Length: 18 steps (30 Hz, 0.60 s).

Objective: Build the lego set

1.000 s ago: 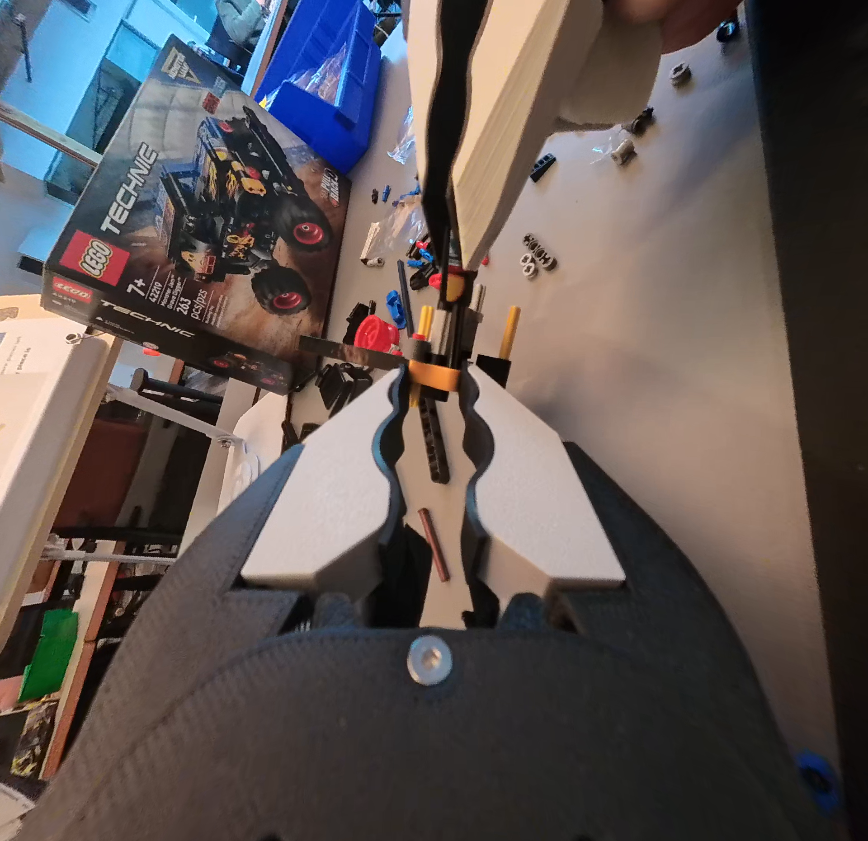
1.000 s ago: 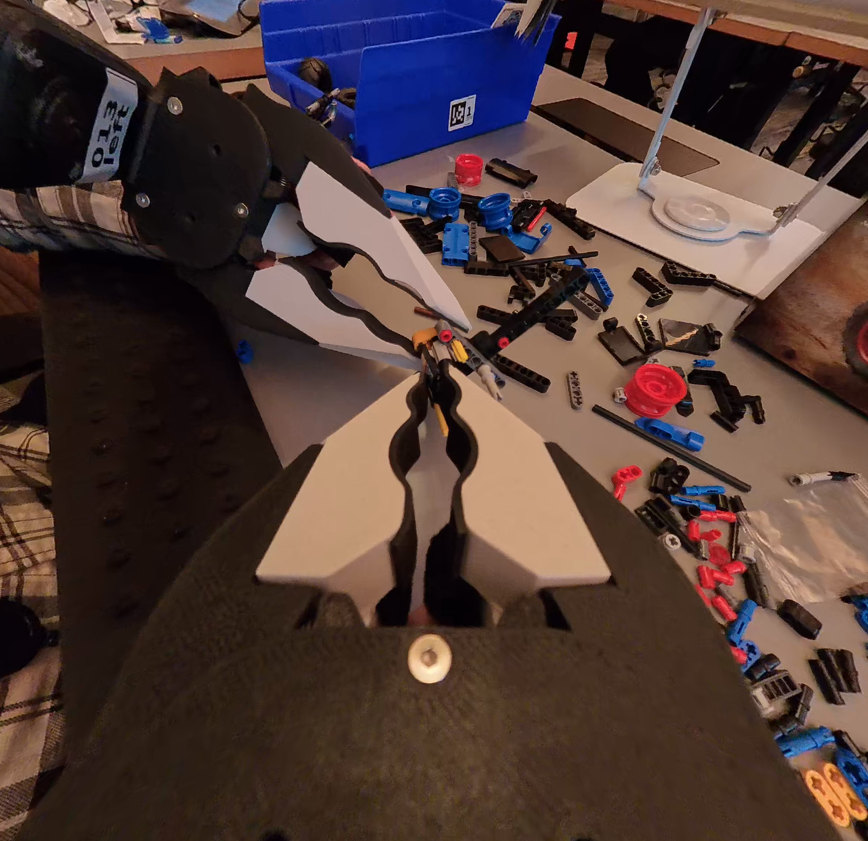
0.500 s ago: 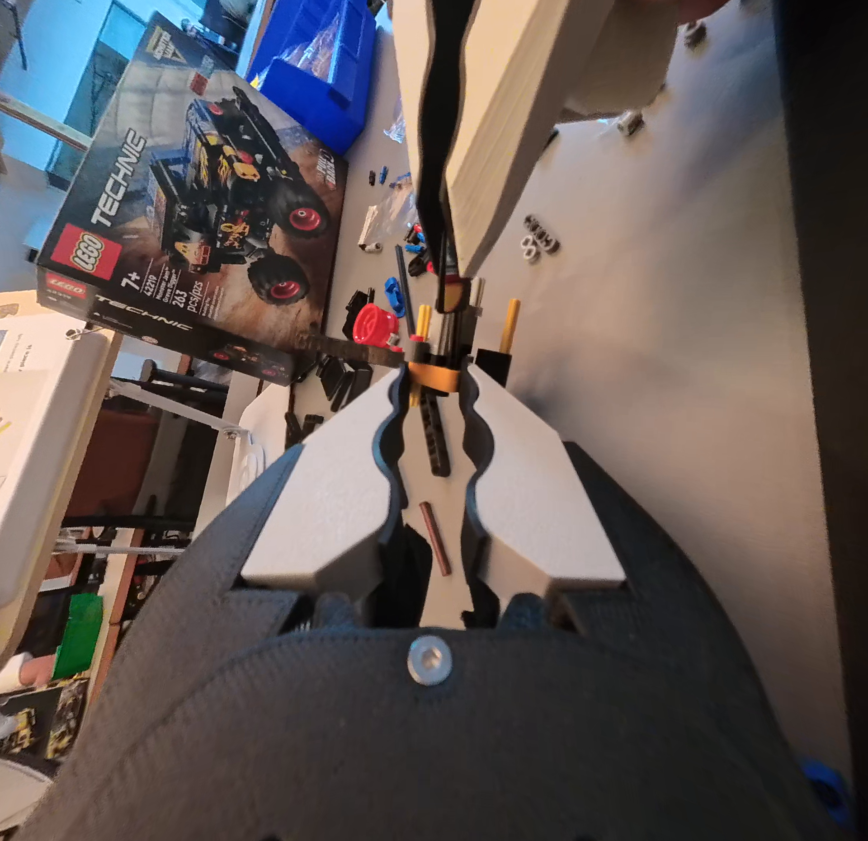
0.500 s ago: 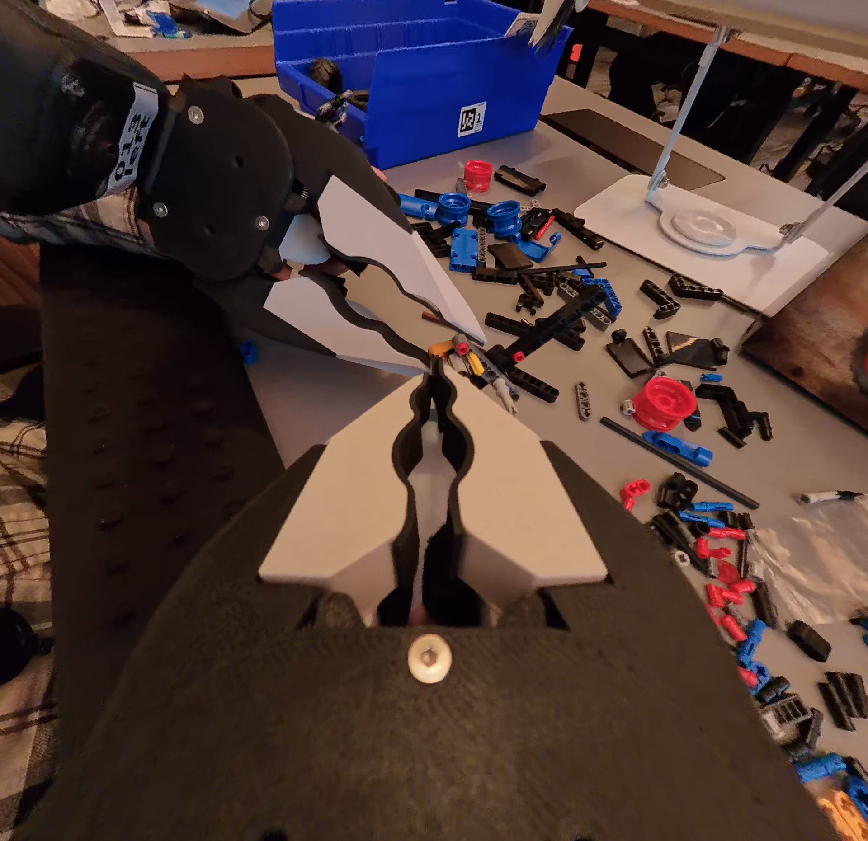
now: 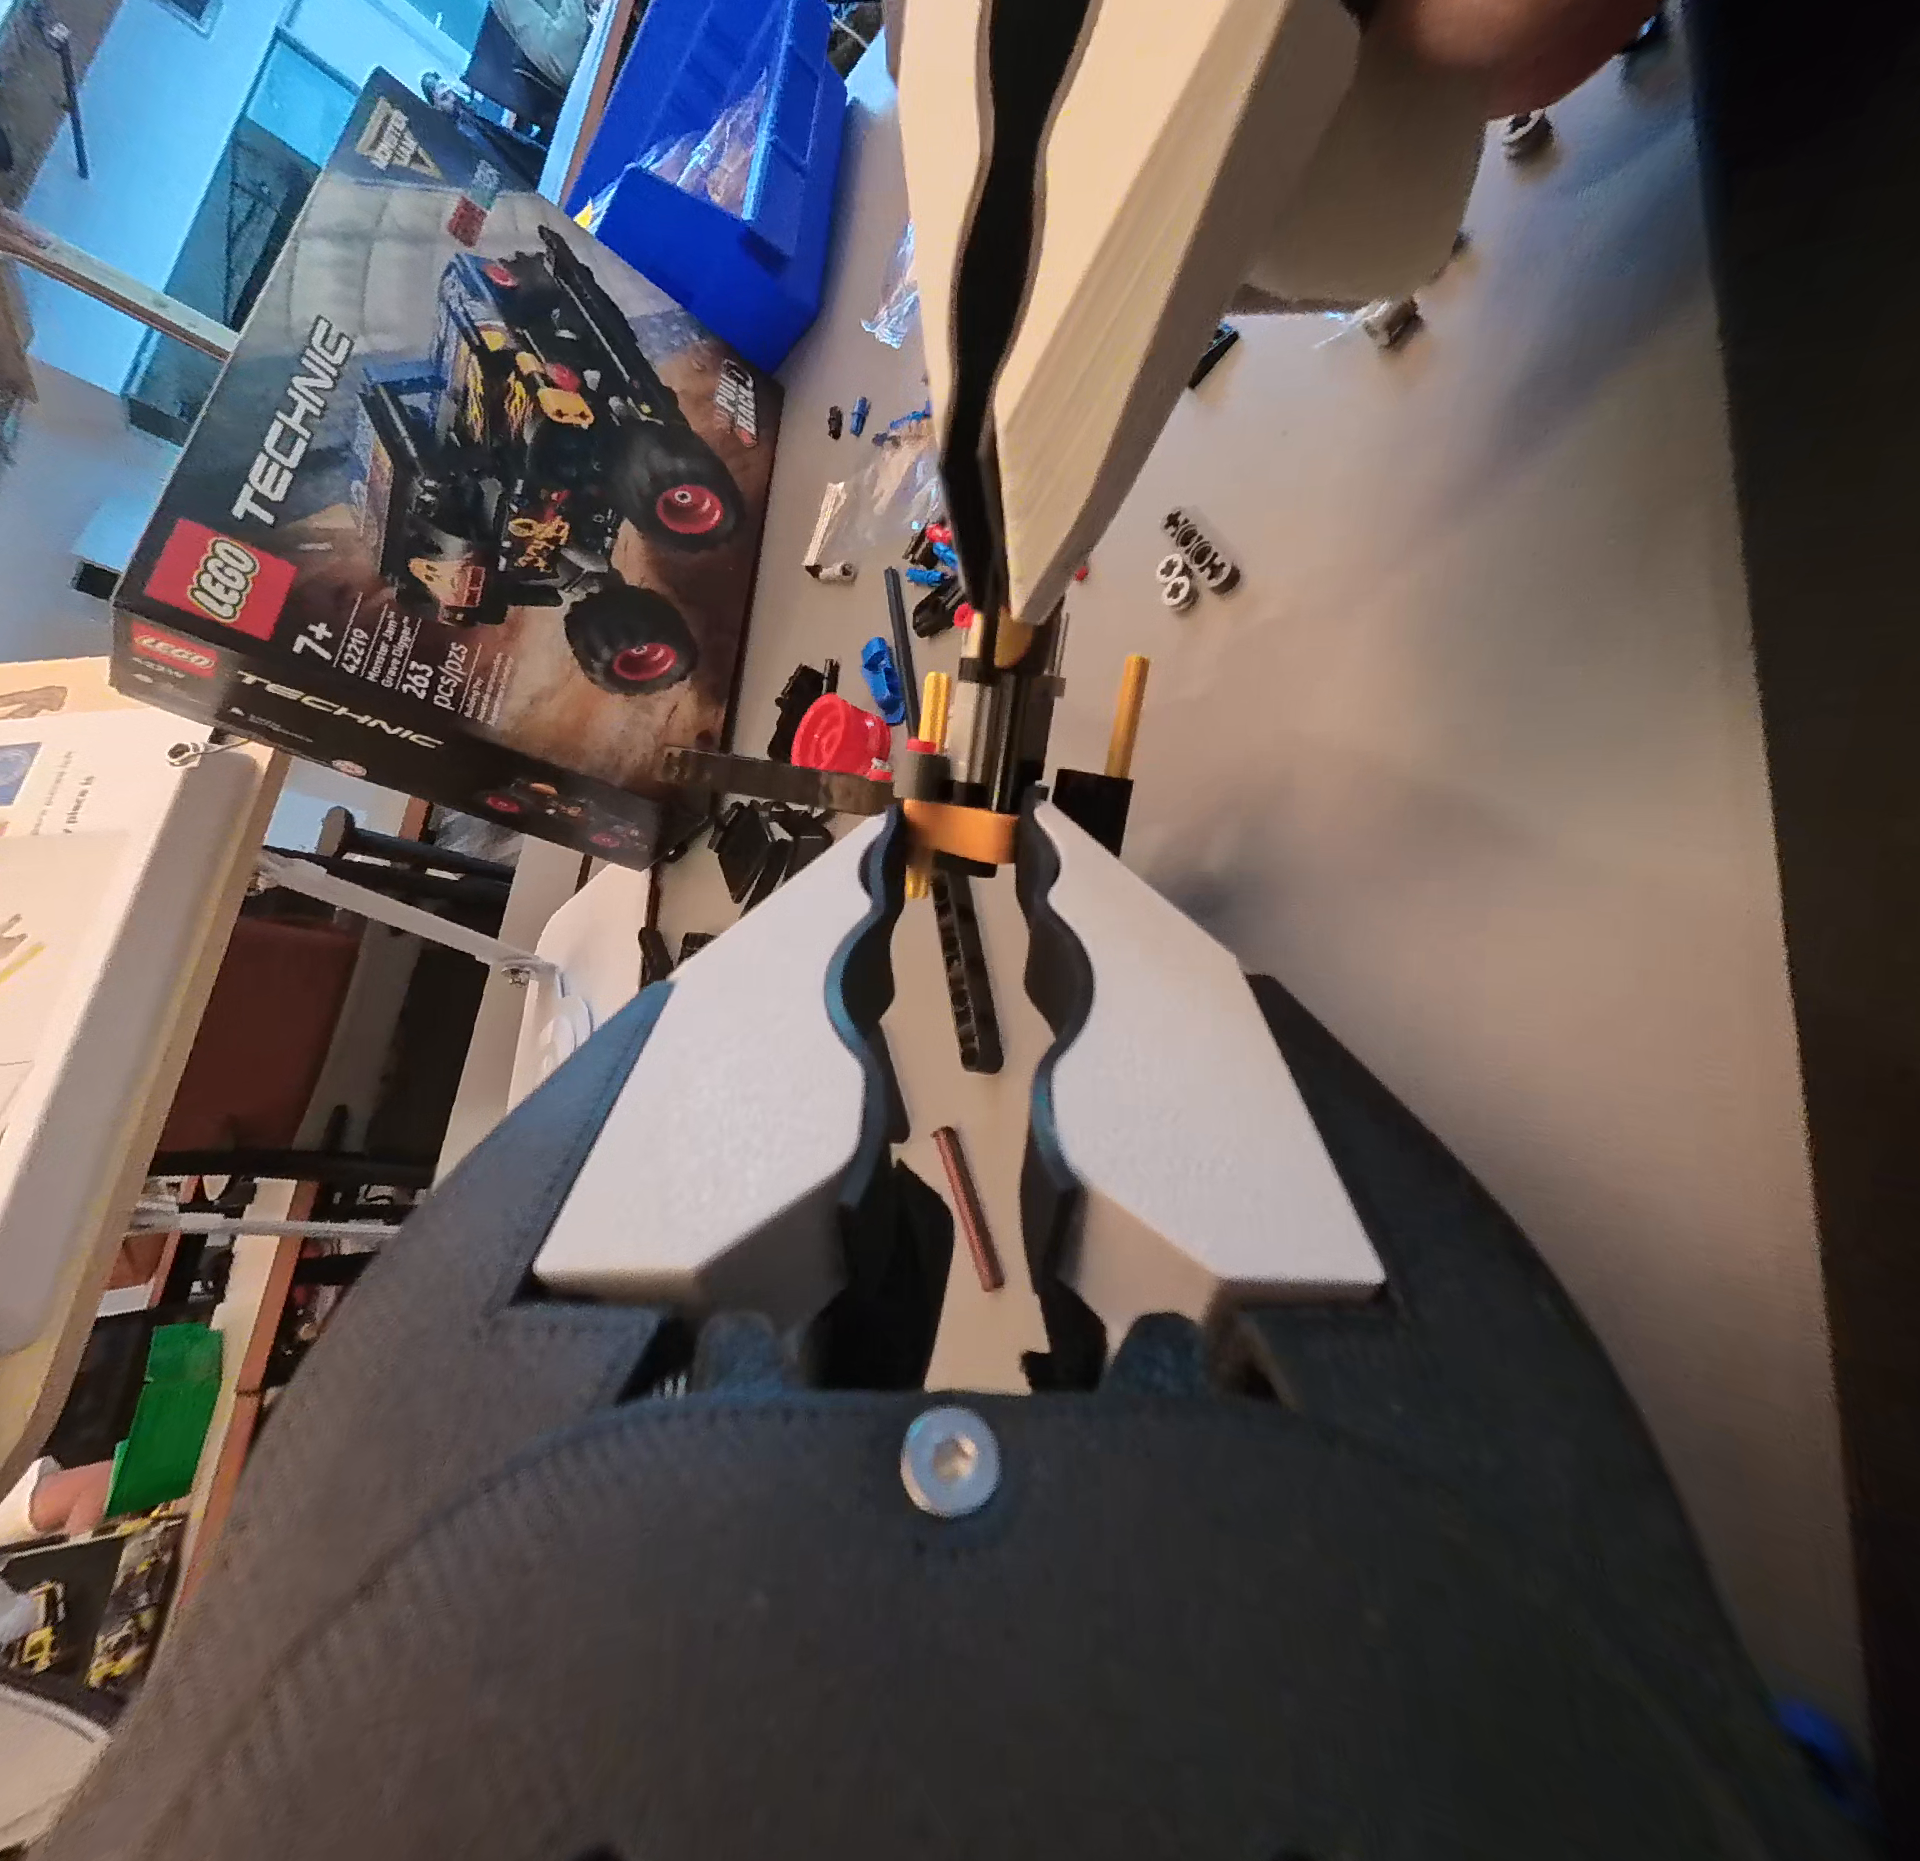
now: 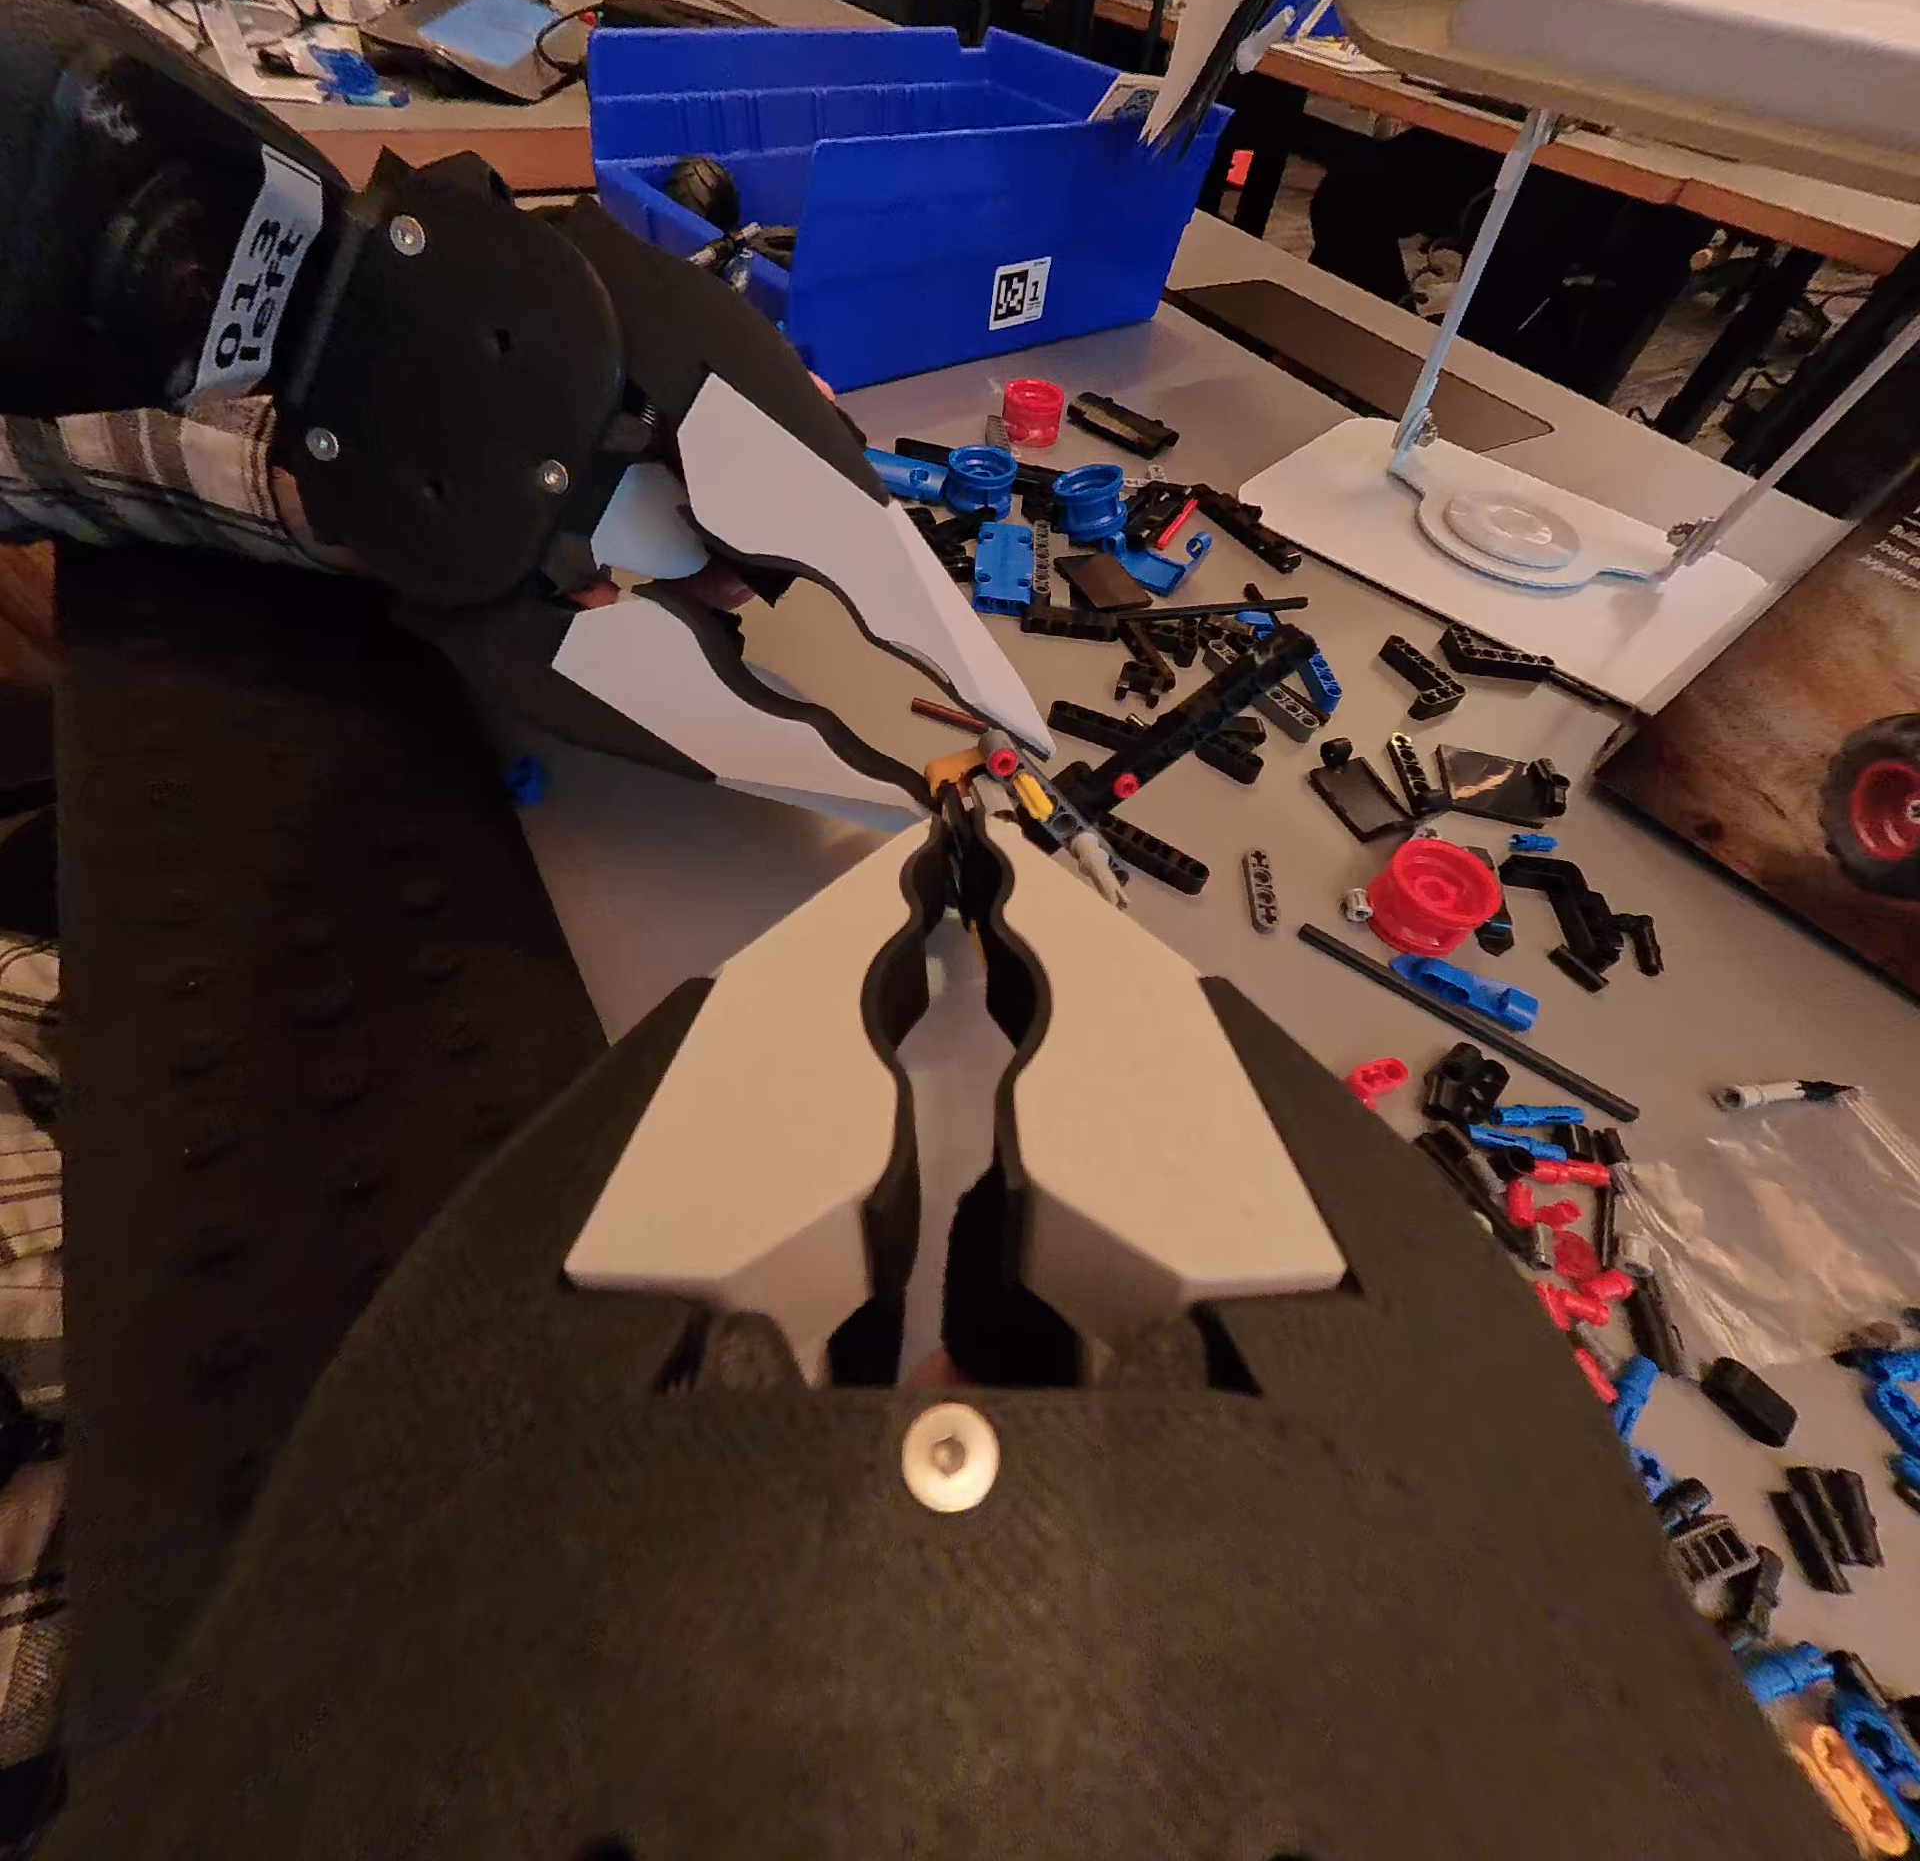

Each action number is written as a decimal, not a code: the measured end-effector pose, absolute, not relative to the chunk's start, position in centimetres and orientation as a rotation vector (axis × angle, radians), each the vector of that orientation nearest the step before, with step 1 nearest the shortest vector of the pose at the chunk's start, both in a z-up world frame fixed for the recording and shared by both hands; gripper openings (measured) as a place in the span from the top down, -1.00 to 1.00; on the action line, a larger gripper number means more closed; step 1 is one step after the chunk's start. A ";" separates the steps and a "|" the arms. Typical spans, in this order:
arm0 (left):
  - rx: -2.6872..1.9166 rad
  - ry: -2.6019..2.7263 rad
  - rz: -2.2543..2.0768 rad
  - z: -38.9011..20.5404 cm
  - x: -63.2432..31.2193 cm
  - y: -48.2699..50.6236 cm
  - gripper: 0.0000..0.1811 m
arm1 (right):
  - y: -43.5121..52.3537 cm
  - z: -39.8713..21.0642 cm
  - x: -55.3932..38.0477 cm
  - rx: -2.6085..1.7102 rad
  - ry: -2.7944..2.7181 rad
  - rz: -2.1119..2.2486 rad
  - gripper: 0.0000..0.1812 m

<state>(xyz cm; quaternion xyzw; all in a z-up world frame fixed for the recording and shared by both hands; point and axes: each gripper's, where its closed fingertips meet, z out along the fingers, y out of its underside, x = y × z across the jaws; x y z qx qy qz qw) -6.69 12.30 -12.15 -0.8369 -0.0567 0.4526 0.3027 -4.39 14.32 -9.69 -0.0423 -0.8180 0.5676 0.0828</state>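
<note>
A small lego assembly point(image 5: 971, 762) of black beams, an orange piece, yellow axles and red pins is held just above the grey table between both grippers. My left gripper point(image 5: 961, 837) is shut on its orange piece. My right gripper point(image 5: 995, 622) comes down from above in the left wrist view and is shut on the assembly's far end. In the right wrist view my right gripper point(image 6: 961, 837) pinches the dark and orange end of the assembly point(image 6: 1023, 785). The left gripper point(image 6: 982, 762) reaches in from the left and meets it there.
Several loose black, blue and red parts point(image 6: 1143, 606) lie across the table, with a red wheel point(image 6: 1434, 897) and a long black axle point(image 6: 1455, 1016). A blue bin point(image 6: 935, 211), a white lamp base point(image 6: 1507, 544) and the set's box point(image 5: 447, 523) stand behind. A black mat point(image 6: 260, 928) lies at the left.
Both grippers keep their hold on the assembly. The pair has shifted only slightly and the right gripper has pressed a little closer to the left one.
</note>
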 end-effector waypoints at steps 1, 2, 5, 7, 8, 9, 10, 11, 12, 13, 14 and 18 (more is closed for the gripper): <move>-2.218 -0.148 1.203 -12.1 -6.6 12.3 0.78 | 14.3 -9.7 -4.3 -0.120 -2.448 1.701 0.99; -2.215 -0.147 1.202 -12.1 -6.6 12.4 0.78 | 14.3 -9.7 -4.1 -0.110 -2.454 1.710 1.00; -2.197 -0.159 1.199 -11.7 -6.5 12.4 0.79 | 14.3 -9.4 -4.0 -0.122 -2.448 1.748 1.00; -2.176 -0.171 1.193 -11.4 -6.5 12.5 0.79 | 14.4 -9.1 -4.1 -0.133 -2.444 1.783 1.00; -2.170 -0.171 1.194 -11.3 -6.4 12.5 0.79 | 14.4 -9.0 -4.0 -0.138 -2.447 1.796 1.00; -2.164 -0.168 1.195 -11.2 -6.4 12.5 0.79 | 14.5 -8.9 -4.0 -0.150 -2.456 1.819 1.00; -2.155 -0.167 1.196 -11.1 -6.3 12.6 0.79 | 14.5 -8.8 -4.0 -0.167 -2.465 1.852 1.00; -2.141 -0.168 1.195 -10.9 -6.2 12.6 0.79 | 14.6 -8.6 -4.1 -0.187 -2.472 1.894 1.00; -2.126 -0.170 1.194 -10.6 -6.2 12.7 0.79 | 14.7 -8.3 -4.1 -0.200 -2.475 1.929 1.00; -2.115 -0.172 1.194 -10.4 -6.1 12.7 0.79 | 14.7 -8.2 -4.1 -0.209 -2.479 1.957 1.00; -2.103 -0.169 1.196 -10.2 -6.1 12.8 0.79 | 14.8 -8.0 -4.0 -0.212 -2.484 1.982 1.00; -2.082 -0.148 1.195 -9.8 -5.7 12.9 0.79 | 14.9 -7.6 -3.9 -0.209 -2.512 2.045 1.00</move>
